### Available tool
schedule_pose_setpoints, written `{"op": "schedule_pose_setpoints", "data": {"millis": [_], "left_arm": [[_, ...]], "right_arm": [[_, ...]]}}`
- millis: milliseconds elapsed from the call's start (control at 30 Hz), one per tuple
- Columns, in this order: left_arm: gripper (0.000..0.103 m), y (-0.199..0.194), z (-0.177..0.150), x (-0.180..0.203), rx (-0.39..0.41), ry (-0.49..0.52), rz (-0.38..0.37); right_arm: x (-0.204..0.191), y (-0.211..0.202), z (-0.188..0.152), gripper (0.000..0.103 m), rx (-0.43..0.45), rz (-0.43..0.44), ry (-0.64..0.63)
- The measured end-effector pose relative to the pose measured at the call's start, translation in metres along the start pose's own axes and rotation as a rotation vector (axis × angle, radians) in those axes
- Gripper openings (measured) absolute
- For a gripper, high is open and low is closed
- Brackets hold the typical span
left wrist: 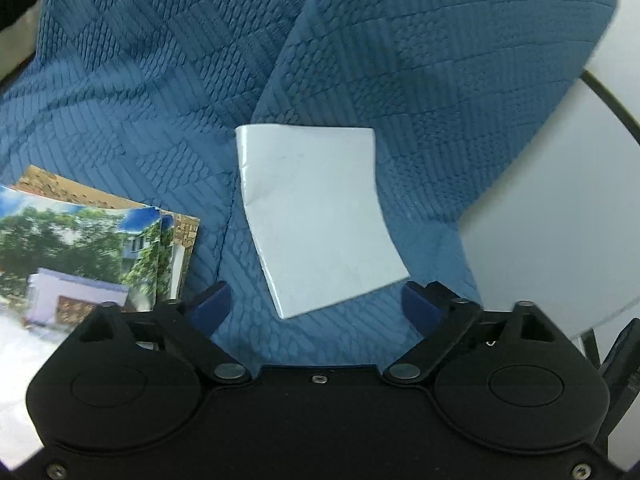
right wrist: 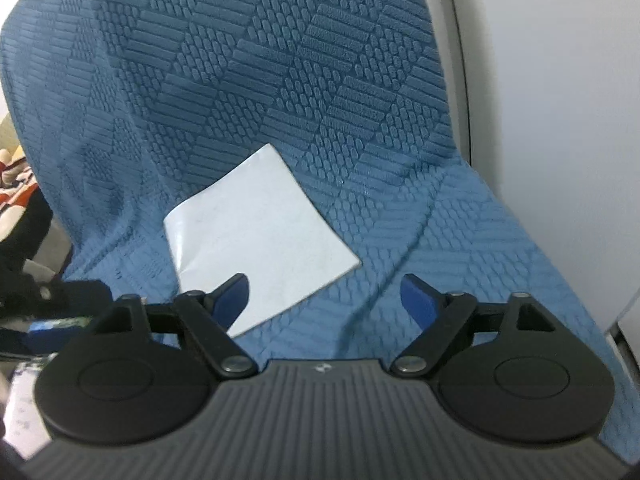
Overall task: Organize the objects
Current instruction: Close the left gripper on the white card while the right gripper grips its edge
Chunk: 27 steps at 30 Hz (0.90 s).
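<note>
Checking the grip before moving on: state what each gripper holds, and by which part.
Nothing is held. Left gripper and right gripper both have open jaws; the white card lies free on the blue cloth.

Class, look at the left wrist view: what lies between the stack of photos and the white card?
Only bare blue textured cloth, with a seam running down it, lies between the stack of photos and the white card; this shows in the left wrist view.

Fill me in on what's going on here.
A person holds a tool in each hand over a blue textured cloth. A white card lies face down on it, and both the left tool and right tool hang open near it, neither gripping anything. A stack of photos sits to the left.
</note>
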<state>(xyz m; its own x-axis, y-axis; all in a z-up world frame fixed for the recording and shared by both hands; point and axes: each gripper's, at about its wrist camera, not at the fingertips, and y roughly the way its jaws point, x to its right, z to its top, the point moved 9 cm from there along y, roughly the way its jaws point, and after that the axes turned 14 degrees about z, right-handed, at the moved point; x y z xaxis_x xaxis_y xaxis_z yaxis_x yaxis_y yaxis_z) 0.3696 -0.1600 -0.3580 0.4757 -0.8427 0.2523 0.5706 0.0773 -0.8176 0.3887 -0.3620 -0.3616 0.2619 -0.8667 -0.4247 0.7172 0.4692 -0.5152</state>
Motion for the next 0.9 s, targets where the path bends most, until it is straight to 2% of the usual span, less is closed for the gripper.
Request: {"op": "schedule_pose_setpoints", "data": {"millis": [67,300,367,467,533,700,767,900], "left_arm": [[0.075,0.015,0.003,0.002,-0.025,-0.015,-0.011],[0.062,0.061,0.009,-0.002,-0.088,-0.059,0.001],[0.055,0.07,0.01,-0.001,-0.103,-0.055,-0.004],[0.055,0.082,0.01,0.0,-0.125,-0.065,0.0],[0.055,0.09,0.01,0.0,-0.141,-0.083,-0.003],[0.067,0.093,0.013,0.005,-0.135,-0.085,0.001],[0.078,0.094,0.015,0.009,-0.145,-0.089,0.001],[0.088,0.098,0.019,0.013,-0.156,-0.133,-0.006]], "right_arm": [[0.005,0.015,0.005,0.073,-0.021,0.004,-0.009],[0.024,0.06,0.019,0.055,-0.078,0.028,0.054],[0.028,0.071,0.021,0.043,-0.095,0.033,0.078],[0.028,0.088,0.02,0.036,-0.119,0.048,0.094],[0.027,0.093,0.022,0.035,-0.121,0.05,0.082],[0.029,0.097,0.024,0.035,-0.119,0.057,0.087],[0.03,0.096,0.025,0.035,-0.117,0.062,0.102],[0.032,0.096,0.025,0.034,-0.108,0.062,0.128]]}}
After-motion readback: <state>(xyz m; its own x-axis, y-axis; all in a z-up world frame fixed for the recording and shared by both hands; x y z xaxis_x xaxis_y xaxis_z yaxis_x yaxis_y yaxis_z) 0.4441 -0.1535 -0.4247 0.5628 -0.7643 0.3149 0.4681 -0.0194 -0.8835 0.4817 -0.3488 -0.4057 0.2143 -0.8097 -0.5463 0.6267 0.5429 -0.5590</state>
